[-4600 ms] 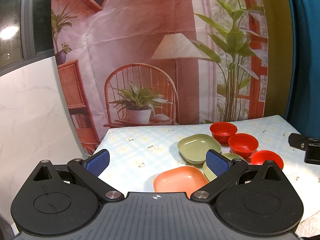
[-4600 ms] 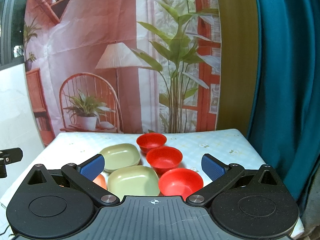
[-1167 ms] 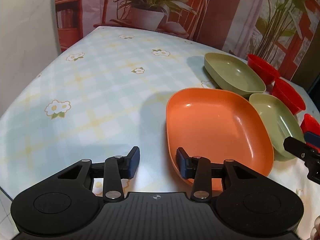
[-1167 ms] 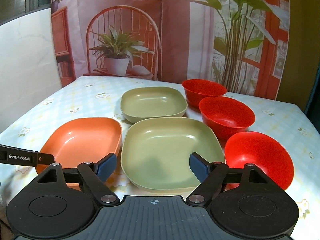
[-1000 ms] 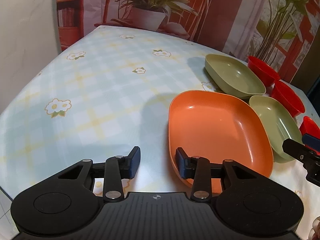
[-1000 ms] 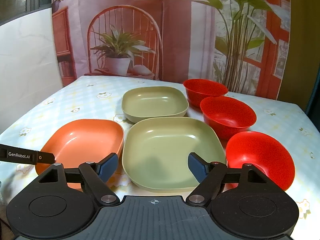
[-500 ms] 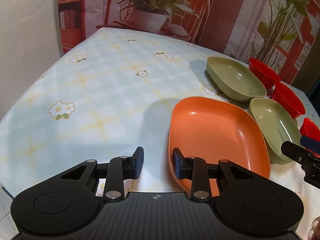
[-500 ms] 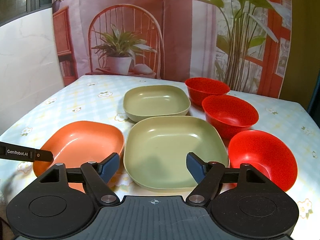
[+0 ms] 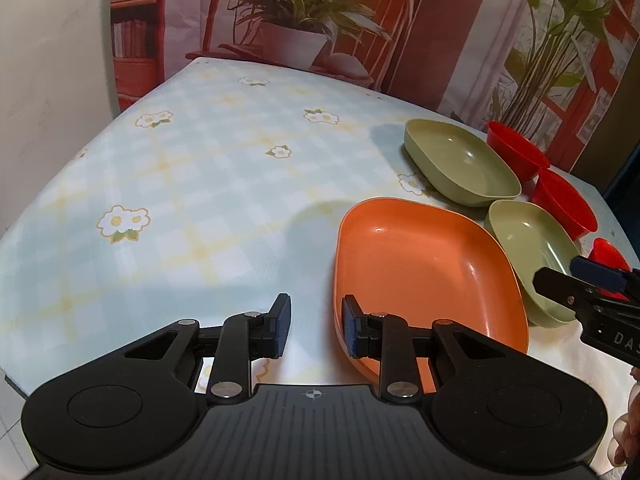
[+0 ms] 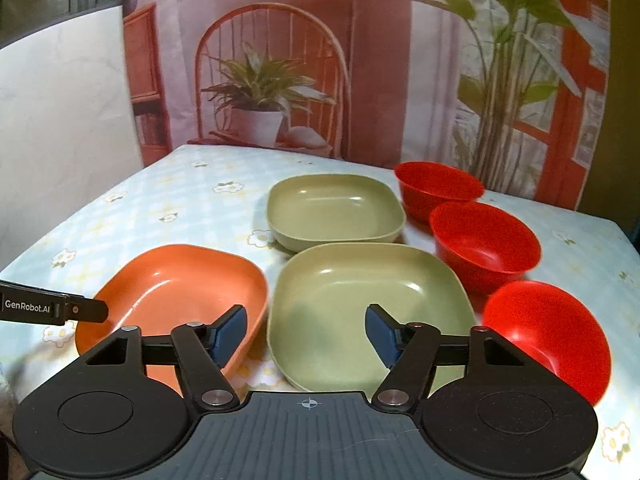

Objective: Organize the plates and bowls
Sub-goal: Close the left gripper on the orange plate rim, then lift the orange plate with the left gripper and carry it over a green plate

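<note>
An orange plate lies on the table's near left, also in the right wrist view. My left gripper is open, its jaws on either side of the orange plate's near left rim, apart from it. A large green plate lies beside it, with a smaller green plate behind. Three red bowls stand in a row on the right. My right gripper is open, low over the large green plate's near rim, holding nothing.
The table wears a pale blue checked cloth with daisies; its left part is bare cloth. A printed backdrop hangs behind the far edge. The left gripper's finger shows in the right wrist view.
My left gripper's jaws have narrowed around the orange plate's rim and the gripper has risen slightly. My right gripper has narrowed a little and edged toward the large green plate.
</note>
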`<action>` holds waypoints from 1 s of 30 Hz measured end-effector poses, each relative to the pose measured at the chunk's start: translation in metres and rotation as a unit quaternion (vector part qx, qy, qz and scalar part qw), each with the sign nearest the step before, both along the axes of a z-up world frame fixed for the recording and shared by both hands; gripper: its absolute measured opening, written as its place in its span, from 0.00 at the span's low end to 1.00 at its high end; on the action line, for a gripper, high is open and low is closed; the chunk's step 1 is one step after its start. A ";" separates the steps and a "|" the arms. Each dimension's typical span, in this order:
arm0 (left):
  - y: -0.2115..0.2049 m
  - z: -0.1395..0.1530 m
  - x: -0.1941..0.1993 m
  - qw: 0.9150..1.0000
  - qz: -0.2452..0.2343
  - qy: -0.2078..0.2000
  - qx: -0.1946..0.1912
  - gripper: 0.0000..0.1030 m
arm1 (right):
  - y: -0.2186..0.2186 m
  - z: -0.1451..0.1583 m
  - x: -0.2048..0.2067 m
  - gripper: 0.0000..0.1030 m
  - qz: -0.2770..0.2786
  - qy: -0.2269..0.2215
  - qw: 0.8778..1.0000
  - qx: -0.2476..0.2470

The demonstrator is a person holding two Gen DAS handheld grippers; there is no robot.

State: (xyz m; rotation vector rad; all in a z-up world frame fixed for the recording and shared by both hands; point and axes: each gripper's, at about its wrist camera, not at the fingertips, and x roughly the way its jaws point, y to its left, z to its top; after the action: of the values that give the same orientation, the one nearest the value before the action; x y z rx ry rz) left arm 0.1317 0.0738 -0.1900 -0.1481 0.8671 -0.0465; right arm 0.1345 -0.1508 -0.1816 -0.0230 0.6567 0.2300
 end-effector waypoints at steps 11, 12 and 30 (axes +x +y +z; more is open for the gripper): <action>0.006 -0.007 0.003 1.000 0.008 0.012 -0.022 0.28 | 0.018 -0.001 0.007 0.38 0.037 0.011 0.999 -0.006; 0.008 -0.009 0.002 1.000 0.008 0.013 -0.025 0.28 | 0.020 -0.001 0.008 0.33 0.042 0.013 0.999 -0.005; -0.003 -0.004 -0.001 1.000 -0.020 0.004 -0.015 0.17 | 0.032 -0.001 0.006 0.14 0.088 0.039 0.995 0.036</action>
State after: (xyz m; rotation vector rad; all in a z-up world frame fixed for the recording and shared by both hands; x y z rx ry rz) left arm 0.1305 0.0707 -0.1936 -0.1590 0.8785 -0.0957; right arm 0.1401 -0.1186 -0.1830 -0.0027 0.7243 0.4252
